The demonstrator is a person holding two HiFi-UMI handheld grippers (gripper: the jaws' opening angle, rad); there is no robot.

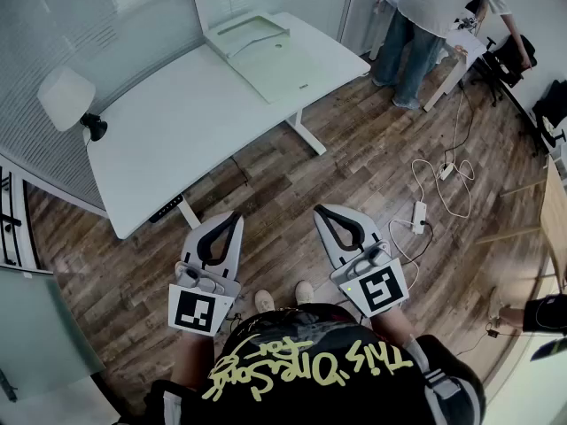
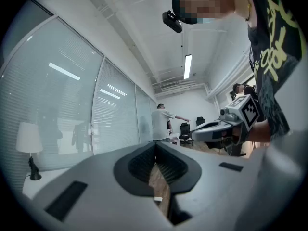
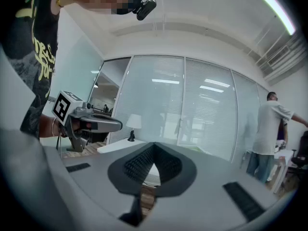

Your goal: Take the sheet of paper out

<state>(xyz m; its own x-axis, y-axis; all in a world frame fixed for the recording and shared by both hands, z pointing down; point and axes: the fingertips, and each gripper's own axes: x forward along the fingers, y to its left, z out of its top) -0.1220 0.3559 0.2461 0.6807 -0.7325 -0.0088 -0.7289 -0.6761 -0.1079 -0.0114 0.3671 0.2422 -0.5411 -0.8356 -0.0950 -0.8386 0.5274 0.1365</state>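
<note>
"Head view first: where do the tools sit?"

"Both are held low in front of the person, over the wooden floor. The left tool and the right tool point side by side towards the white surface, well short of it."

"Clenched or released?"

"Clenched, both of them. In the left gripper view the ribbed pads meet at the tip with nothing between them, and the right gripper view shows the same."

"And the sheet of paper?"

"At the far end of the surface lies an open pale folder, and a pale green flat sheet of paper rests beside its tray. I cannot tell sheet from flap there. It is well apart from both tools."

"Anything else?"

"A lamp on the surface's left corner, a power strip on the floor, and another person standing at the far right."
</note>
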